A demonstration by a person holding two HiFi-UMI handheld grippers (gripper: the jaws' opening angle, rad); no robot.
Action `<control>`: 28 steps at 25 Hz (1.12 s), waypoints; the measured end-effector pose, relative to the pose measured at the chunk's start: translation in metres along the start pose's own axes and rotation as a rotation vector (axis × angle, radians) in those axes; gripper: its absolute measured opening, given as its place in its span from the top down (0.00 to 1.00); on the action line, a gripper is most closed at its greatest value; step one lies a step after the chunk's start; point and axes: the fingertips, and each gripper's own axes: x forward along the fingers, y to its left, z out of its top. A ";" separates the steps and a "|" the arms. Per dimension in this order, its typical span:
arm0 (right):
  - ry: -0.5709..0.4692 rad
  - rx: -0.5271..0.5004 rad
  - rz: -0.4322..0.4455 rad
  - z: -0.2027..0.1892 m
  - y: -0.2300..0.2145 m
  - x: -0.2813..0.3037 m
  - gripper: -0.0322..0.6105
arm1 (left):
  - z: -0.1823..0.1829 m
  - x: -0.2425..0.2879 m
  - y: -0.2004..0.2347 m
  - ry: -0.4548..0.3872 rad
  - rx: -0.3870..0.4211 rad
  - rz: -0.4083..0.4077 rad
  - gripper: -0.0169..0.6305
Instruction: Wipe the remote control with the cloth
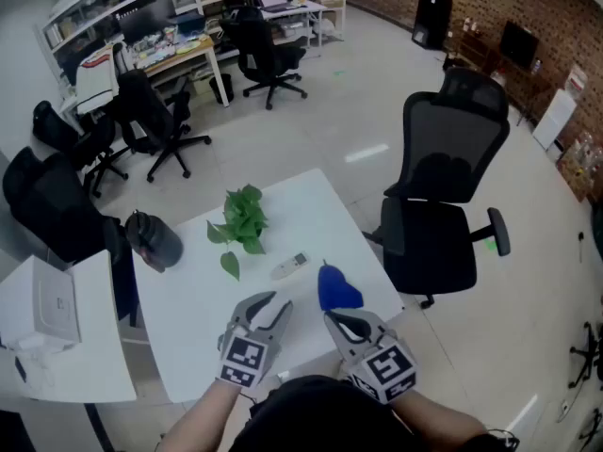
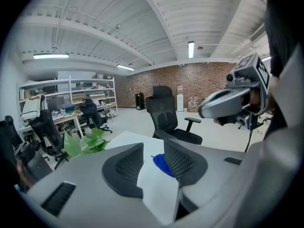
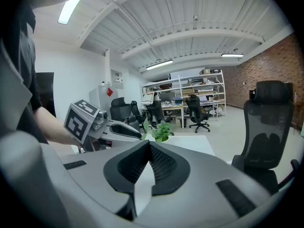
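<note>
A small grey remote control lies on the white table, just in front of a potted green plant. To its right, a blue cloth is bunched on the table. My left gripper hovers near the table's front edge, short of the remote, open with nothing between its jaws. In the left gripper view the cloth shows through the gap of that gripper. My right gripper is shut and empty, just behind the cloth. In the right gripper view its jaws meet at the tips.
A black cap rests at the table's left edge. A black office chair stands right of the table. A second white desk with a box adjoins on the left. More chairs and shelves fill the back of the room.
</note>
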 end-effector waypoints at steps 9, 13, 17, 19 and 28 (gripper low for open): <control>0.014 0.001 -0.042 -0.009 -0.020 -0.007 0.94 | -0.054 0.078 0.028 0.140 0.067 -0.018 0.55; 0.034 0.007 -0.051 -0.014 -0.026 -0.009 0.94 | -0.084 0.116 0.040 0.218 0.082 -0.029 0.50; 0.044 0.011 -0.046 -0.015 -0.030 -0.008 0.94 | -0.111 0.145 0.055 0.277 0.095 -0.040 0.49; 0.048 0.019 -0.044 -0.016 -0.032 -0.007 0.94 | -0.125 0.157 0.061 0.305 0.096 -0.052 0.49; 0.083 0.055 -0.044 -0.025 -0.040 -0.004 0.94 | -0.159 0.185 0.069 0.339 0.076 -0.133 0.49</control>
